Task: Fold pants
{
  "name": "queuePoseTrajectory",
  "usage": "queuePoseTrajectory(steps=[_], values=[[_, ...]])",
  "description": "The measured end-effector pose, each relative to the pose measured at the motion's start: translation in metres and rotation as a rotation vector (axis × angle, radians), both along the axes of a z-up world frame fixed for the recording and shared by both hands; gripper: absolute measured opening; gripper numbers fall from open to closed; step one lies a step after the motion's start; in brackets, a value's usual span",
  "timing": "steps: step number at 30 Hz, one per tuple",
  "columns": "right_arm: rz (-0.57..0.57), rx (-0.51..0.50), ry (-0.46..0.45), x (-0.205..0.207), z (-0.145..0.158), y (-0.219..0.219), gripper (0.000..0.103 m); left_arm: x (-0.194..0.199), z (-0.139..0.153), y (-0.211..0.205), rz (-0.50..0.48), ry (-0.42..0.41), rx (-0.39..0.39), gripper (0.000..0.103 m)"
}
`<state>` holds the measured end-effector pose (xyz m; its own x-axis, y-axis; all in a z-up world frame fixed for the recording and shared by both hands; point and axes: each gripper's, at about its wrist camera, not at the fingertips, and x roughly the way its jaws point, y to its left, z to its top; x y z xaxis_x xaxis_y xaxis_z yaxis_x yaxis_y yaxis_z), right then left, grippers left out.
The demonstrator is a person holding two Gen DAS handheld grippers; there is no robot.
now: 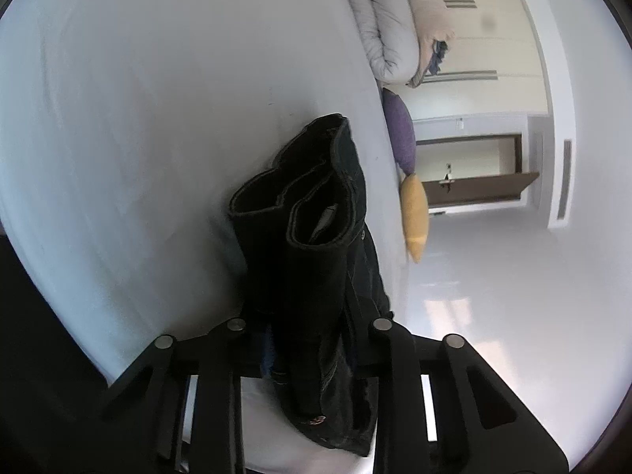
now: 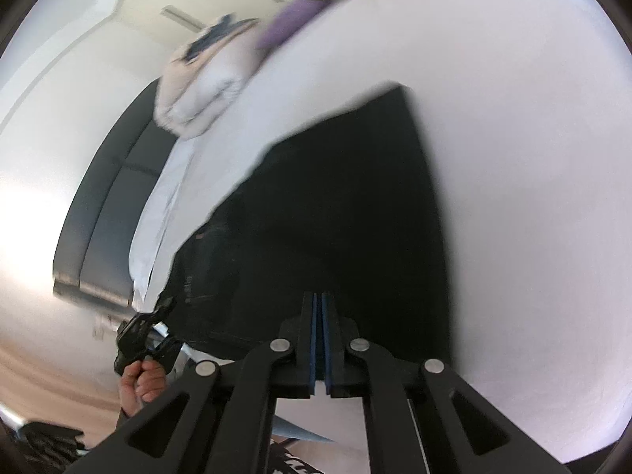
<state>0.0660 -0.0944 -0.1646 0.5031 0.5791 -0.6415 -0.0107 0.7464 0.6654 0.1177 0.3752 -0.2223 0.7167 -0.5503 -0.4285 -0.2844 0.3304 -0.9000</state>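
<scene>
The black pants point(image 1: 316, 256) lie folded into a thick bundle on the white bed sheet point(image 1: 138, 118), with the layered folded end towards the far side. My left gripper point(image 1: 312, 312) is shut on the near end of the bundle, and the fabric hides its fingertips. In the right wrist view the pants point(image 2: 335, 217) spread as a dark flat shape on the sheet point(image 2: 513, 197). My right gripper point(image 2: 320, 300) hovers over them, shut, its blue pads together with nothing between. At the lower left, a hand point(image 2: 142, 383) holds the left gripper point(image 2: 146, 335) at the pants' edge.
A rolled pale duvet point(image 1: 379, 19) lies at the bed's far end, with a purple cushion point(image 1: 401, 134) and a yellow cushion point(image 1: 414, 217) along its edge. Beyond the edge are a glossy floor point(image 1: 493, 296) and a brown door point(image 1: 474, 189). A dark headboard point(image 2: 102, 205) borders the bed.
</scene>
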Motion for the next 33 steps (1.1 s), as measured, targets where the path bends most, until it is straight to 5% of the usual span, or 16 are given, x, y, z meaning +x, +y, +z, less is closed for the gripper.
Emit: queuePoseTrajectory(steps=[6, 13, 17, 23, 30, 33], values=[[0.179, 0.01, -0.025, 0.066, 0.031, 0.075, 0.005, -0.005, 0.035, -0.017, -0.045, -0.071, 0.202, 0.017], [0.32, -0.054, 0.102, 0.144, -0.009, 0.167, 0.005, -0.011, 0.063, -0.032, -0.078, -0.129, 0.329, 0.017], [0.293, -0.166, 0.18, 0.16, -0.034, 0.176, 0.0, -0.018, 0.071, -0.038, -0.094, -0.15, 0.377, 0.017], [0.277, -0.228, 0.15, 0.157, -0.041, 0.177, 0.0, -0.004, 0.083, -0.054, -0.101, -0.164, 0.429, 0.016], [0.247, -0.187, 0.083, 0.151, -0.052, 0.17, 0.0, 0.008, 0.119, -0.084, -0.156, -0.232, 0.554, 0.016], [0.238, -0.043, 0.088, 0.147, -0.047, 0.152, 0.006, 0.017, 0.14, -0.107, -0.194, -0.274, 0.603, 0.016]])
